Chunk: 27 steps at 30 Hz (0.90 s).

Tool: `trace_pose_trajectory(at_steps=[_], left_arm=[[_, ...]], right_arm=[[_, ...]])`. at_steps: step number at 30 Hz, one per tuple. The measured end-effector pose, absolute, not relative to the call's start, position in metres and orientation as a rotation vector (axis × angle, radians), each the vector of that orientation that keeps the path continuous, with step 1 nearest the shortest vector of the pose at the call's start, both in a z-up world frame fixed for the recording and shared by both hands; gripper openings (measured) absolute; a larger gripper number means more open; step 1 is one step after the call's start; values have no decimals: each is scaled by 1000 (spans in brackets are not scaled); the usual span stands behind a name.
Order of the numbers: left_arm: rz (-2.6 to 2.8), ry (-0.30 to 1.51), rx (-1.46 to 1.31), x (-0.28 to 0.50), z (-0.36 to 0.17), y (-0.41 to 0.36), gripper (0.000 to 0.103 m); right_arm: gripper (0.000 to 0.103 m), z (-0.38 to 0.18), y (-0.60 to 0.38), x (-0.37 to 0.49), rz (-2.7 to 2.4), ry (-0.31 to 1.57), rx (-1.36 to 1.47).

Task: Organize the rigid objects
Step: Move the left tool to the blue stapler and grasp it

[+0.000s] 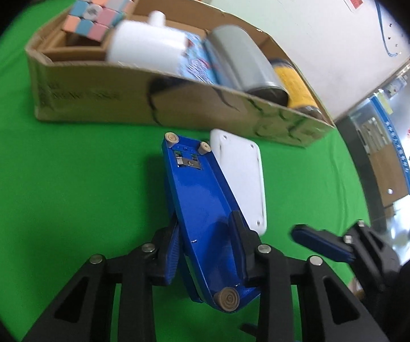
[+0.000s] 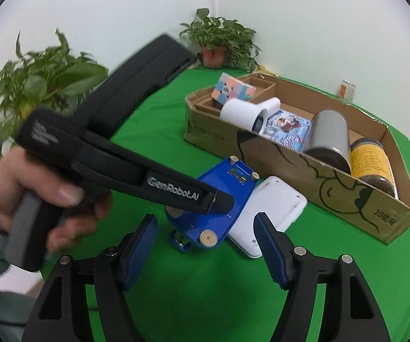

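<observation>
A blue stapler [image 1: 202, 216] lies underside up on the green cloth, its round rubber feet showing. My left gripper [image 1: 206, 245] is shut on its near half, one pad on each side. A flat white device [image 1: 242, 176] lies against the stapler's right side. In the right wrist view, a hand holds the left tool's black housing [image 2: 148, 176] over the blue stapler [image 2: 222, 188]. My right gripper [image 2: 206, 248] stands open just short of the stapler and the white device [image 2: 270, 211], touching neither. One of its fingers [image 1: 321, 242] shows at the right of the left wrist view.
A long cardboard box [image 2: 347, 196] stands behind, holding a pastel puzzle cube [image 2: 230, 89], a white cylinder [image 2: 244, 112], a blue printed packet [image 2: 287, 131], a grey can [image 2: 330, 134] and a yellow-labelled jar [image 2: 373, 159]. Potted plants [image 2: 219, 40] and a small glass jar [image 2: 347, 88] stand by the wall.
</observation>
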<state>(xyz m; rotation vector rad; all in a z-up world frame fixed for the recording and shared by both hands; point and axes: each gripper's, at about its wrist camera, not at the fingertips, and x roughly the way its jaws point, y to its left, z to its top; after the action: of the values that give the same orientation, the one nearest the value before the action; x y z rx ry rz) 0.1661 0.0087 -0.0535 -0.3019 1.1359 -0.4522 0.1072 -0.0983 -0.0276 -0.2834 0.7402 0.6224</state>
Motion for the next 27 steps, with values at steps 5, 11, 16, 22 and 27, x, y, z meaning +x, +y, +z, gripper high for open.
trace_pose_trajectory(at_steps=[5, 11, 16, 22, 27], left_arm=[[-537, 1134, -334, 156, -51, 5, 36], [-563, 1067, -466, 155, -44, 28, 59], [-518, 1117, -493, 160, -56, 37, 59], [-543, 1154, -534, 162, -68, 38, 59], [-554, 1164, -545, 160, -70, 39, 60]], right_arm=[[65, -39, -110, 88, 607, 730, -306], [65, -46, -94, 62, 588, 645, -440], [65, -61, -75, 65, 556, 633, -543], [43, -77, -67, 73, 471, 631, -625], [31, -65, -91, 90, 484, 692, -390]])
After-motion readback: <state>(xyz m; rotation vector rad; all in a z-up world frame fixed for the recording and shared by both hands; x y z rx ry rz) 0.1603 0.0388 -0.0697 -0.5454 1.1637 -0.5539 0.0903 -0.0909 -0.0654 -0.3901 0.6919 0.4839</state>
